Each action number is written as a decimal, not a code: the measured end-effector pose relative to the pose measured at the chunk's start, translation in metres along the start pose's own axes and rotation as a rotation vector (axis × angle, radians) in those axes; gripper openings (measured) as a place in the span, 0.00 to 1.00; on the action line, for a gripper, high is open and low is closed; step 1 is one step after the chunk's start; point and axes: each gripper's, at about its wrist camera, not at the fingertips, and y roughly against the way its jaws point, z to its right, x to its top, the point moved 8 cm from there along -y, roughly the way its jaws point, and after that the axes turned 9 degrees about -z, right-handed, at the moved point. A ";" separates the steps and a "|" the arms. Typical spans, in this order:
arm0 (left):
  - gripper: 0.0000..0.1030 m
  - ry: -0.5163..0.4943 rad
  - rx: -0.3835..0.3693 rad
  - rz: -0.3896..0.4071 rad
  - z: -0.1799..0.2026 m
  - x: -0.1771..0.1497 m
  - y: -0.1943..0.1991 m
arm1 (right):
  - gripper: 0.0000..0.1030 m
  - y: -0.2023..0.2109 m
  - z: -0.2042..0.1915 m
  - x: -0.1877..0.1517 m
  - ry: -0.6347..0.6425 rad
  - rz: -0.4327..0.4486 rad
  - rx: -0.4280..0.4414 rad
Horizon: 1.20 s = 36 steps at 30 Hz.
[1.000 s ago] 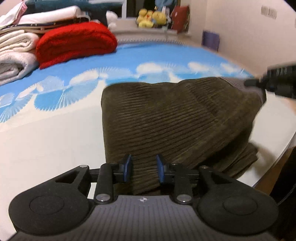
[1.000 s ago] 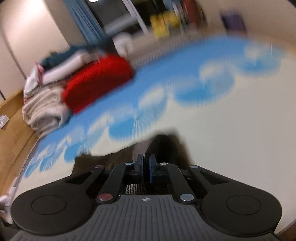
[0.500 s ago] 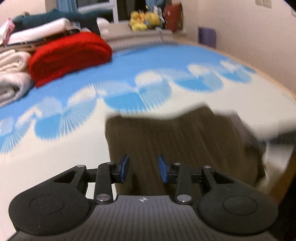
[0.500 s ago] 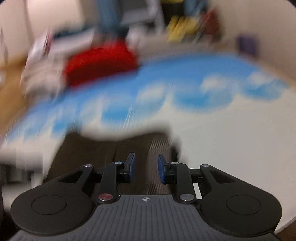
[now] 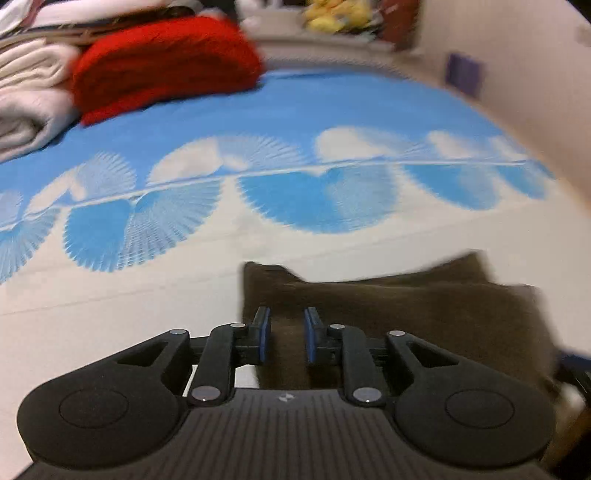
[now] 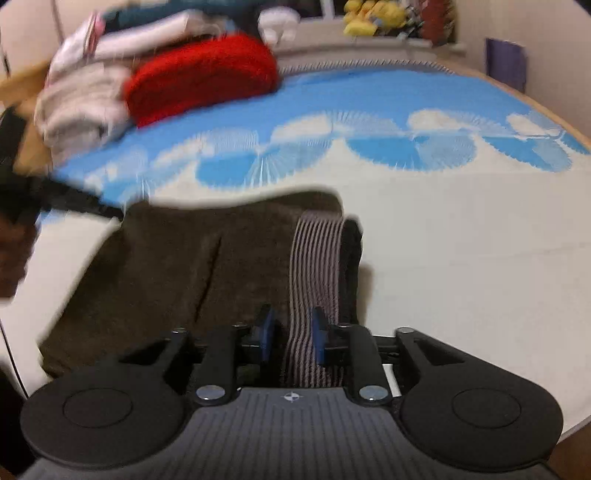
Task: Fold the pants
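The dark brown corduroy pants (image 5: pixel 406 314) lie folded into a flat bundle on the white part of the bed sheet (image 5: pixel 110 325). My left gripper (image 5: pixel 286 321) hovers over the bundle's left edge. Its jaws are closing with a gap still between them, and no cloth is pinched. In the right wrist view the pants (image 6: pixel 166 266) show their striped waistband lining (image 6: pixel 317 251) at the right side. My right gripper (image 6: pixel 291 321) sits just over that lining, jaws opening, pads apart and not pressing the cloth.
A red folded blanket (image 5: pixel 162 62) and a stack of white towels (image 5: pixel 26 96) sit at the far left of the bed. Yellow plush toys (image 6: pixel 369 18) stand on the ledge behind. A wall runs along the right. A dark blurred shape (image 6: pixel 55 195) crosses the left edge.
The right jaws went from shut to apart over the waistband. The left gripper pulled back from the pants, which now sit lower and smaller in its view, and its jaws narrowed.
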 end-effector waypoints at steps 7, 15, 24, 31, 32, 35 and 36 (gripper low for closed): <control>0.26 -0.314 -0.028 -0.178 0.029 -0.123 -0.008 | 0.51 -0.020 0.025 -0.012 -0.083 -0.132 -0.065; 0.79 -0.014 -0.045 -0.060 -0.002 -0.061 0.005 | 0.69 -0.029 0.046 0.009 -0.319 -0.102 0.030; 0.79 0.322 -0.286 -0.279 -0.026 -0.071 -0.067 | 0.89 -0.084 0.040 0.015 -0.342 -0.267 0.185; 0.74 0.299 -0.293 -0.279 -0.014 -0.064 -0.080 | 0.74 -0.086 0.033 0.019 -0.311 -0.224 0.184; 0.71 0.288 -0.285 -0.272 -0.014 -0.063 -0.079 | 0.70 -0.084 0.033 0.020 -0.297 -0.209 0.173; 0.64 0.262 -0.272 -0.255 -0.011 -0.061 -0.077 | 0.63 -0.077 0.028 0.023 -0.260 -0.167 0.150; 0.62 0.256 -0.271 -0.249 -0.012 -0.061 -0.075 | 0.62 -0.075 0.026 0.025 -0.253 -0.156 0.148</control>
